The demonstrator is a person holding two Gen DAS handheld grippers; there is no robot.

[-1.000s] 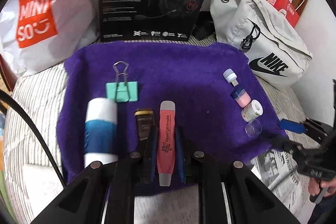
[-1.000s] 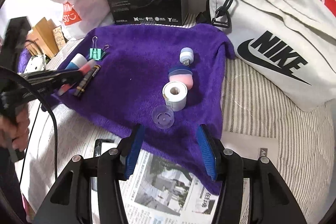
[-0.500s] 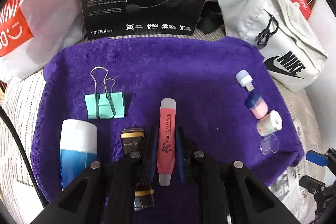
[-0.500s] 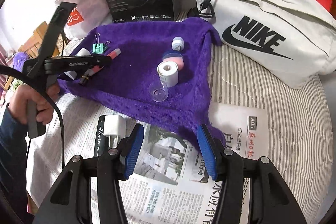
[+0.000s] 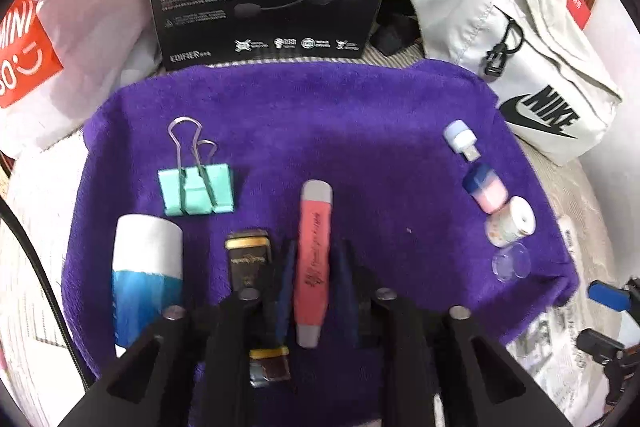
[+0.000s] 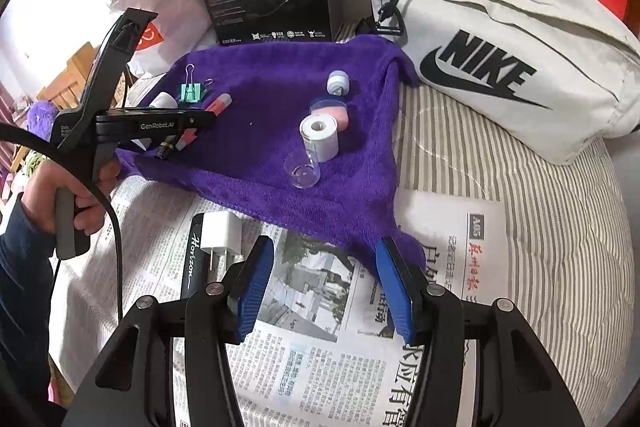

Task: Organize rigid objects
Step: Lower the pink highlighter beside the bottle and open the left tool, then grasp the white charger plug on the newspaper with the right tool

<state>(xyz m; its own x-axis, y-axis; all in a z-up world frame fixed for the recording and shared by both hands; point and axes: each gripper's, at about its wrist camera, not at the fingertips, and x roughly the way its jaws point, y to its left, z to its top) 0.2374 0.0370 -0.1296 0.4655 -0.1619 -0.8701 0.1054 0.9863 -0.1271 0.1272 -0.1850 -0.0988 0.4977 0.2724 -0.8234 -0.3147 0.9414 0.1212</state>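
1. Since a second ago, the left gripper (image 5: 314, 283) has been carried forward and lower over the purple towel (image 5: 320, 115), and its clamp on the pink pen (image 5: 313, 259) has been loosened.
2. Its jaws are opening, with the pen between them on the towel near its near edge.
3. Just left of the pen, a black-and-gold tube (image 5: 250, 267) is seen, then a blue-and-white tube (image 5: 146, 275).
4. A mint binder clip (image 5: 196, 187) lies behind these.
5. The right gripper (image 6: 324, 287) is held apart and empty over the newspaper (image 6: 320, 367), by the towel's near corner.
6. A white charger (image 6: 222, 233) rests on the newspaper.
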